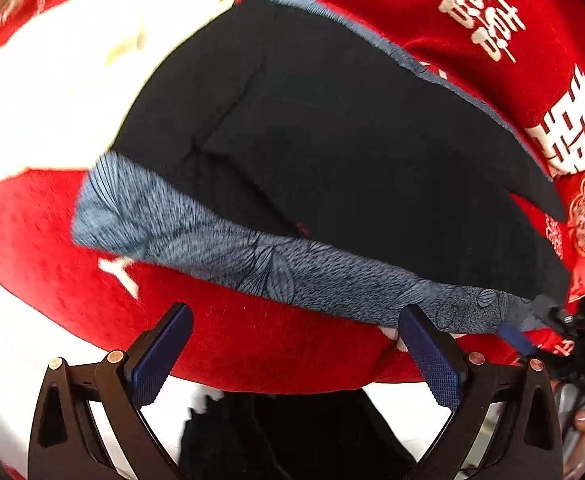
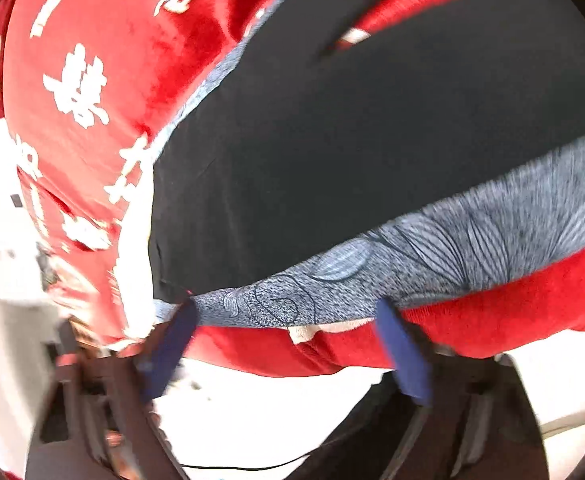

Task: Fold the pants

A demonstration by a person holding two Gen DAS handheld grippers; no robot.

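The pants (image 1: 332, 152), black with a blue-grey leaf-printed band (image 1: 252, 256) along their near edge, lay spread flat on a red cloth (image 1: 252, 344) with white characters that covered the surface. They looked light, soft and limp, likely to sag and crease when lifted, so the printed band near each end seemed the best place to pinch. Just short of that band, the left gripper (image 1: 296, 344) hung wide open and empty. The right gripper (image 2: 288, 344), its image blurred, also stood open with nothing clamped, fingertips at the band's edge.
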